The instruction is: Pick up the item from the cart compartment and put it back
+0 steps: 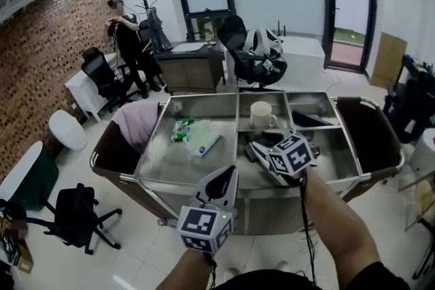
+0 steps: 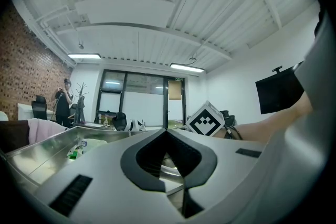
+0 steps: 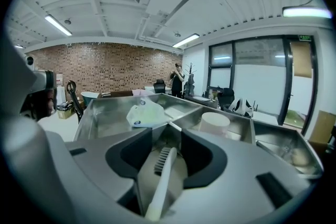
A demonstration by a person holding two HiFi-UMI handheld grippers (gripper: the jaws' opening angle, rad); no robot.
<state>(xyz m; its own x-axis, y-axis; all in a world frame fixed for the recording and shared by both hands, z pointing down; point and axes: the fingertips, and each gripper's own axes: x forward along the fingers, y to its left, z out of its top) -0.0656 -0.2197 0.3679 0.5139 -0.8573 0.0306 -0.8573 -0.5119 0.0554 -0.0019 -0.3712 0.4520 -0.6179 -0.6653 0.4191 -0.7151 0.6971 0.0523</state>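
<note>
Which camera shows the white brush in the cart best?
The right gripper view: the white brush lies between the open jaws of the right hand-held gripper. In the head view that gripper blocks it; the left gripper view misses it.

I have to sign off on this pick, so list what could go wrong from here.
1. The toothbrush lies slanted between the open jaws of the right gripper. It is thin, so closing may catch only an edge, and it could twist or slip.
2. It lies flat on the steel compartment floor, which the jaw tips may scrape.
3. The mug stands just beyond, and a forward lift might bump it.
</note>
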